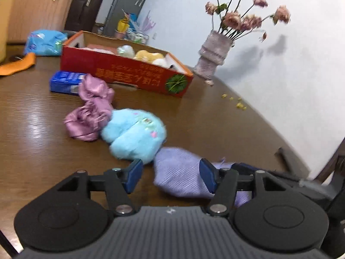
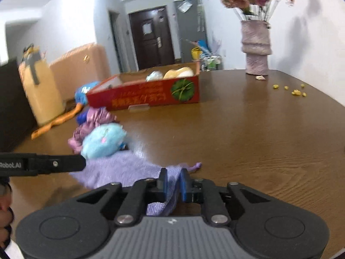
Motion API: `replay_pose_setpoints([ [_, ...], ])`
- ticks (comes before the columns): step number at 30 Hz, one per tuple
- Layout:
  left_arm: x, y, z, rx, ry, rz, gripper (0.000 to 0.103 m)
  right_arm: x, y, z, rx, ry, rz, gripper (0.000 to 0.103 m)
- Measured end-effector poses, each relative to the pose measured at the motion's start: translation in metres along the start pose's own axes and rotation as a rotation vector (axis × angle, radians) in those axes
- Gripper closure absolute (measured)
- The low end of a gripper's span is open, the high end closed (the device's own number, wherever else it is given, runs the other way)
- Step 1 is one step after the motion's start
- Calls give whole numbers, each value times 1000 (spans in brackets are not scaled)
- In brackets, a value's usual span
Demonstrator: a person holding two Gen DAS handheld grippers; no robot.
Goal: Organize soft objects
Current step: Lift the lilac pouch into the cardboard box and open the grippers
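Observation:
A lavender knitted cloth (image 1: 179, 172) lies spread on the brown table (image 2: 258, 140). My left gripper (image 1: 171, 177) is open over its edge; the right pad rests over the cloth and the left pad is clear of it. My right gripper (image 2: 174, 183) has its pads set narrowly apart, with a loose fold of the cloth (image 2: 120, 168) between them. Just beyond sit a light blue plush (image 1: 133, 133) and a crumpled pink satin fabric (image 1: 90, 112). A red cardboard box (image 1: 120, 73) behind them holds yellow and white plush toys (image 1: 148, 56).
A pink vase of dried roses (image 2: 256, 47) stands at the far right by the wall, with yellow crumbs (image 2: 295, 91) near it. A blue tissue pack (image 1: 64, 83), a blue bag (image 1: 45, 42) and an orange cloth (image 1: 19, 65) lie left of the box.

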State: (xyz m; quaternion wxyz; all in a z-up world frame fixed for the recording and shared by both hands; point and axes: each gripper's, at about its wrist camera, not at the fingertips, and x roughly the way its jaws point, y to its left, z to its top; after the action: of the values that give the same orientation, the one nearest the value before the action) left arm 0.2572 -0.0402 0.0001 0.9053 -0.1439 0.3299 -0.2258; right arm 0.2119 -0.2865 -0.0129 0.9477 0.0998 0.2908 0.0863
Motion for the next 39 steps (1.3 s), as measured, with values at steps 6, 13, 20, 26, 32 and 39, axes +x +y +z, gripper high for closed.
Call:
replay_pose_setpoints([
  [6,27,1,-5,-31,76,-31,69,14,3,-9,11,3,-84,54],
  [13,21,-2,-24,-84,80,-77,92,25,24,-26,-145,-2,-167,58],
  [20,9,-16,-23,-38,44,-96,95,20,43,-18,-243,-8,-149,100],
  [26,1,-23,55,23,-52,-141,95,8,41,60,-218,-108,-22,100],
  [32,81,-3,181,43,-46,-63,95,101,48,185,-320,-72,-20,100],
  [39,209,41,243,-47,160,58,95,257,38,249,-306,261,-72,100],
])
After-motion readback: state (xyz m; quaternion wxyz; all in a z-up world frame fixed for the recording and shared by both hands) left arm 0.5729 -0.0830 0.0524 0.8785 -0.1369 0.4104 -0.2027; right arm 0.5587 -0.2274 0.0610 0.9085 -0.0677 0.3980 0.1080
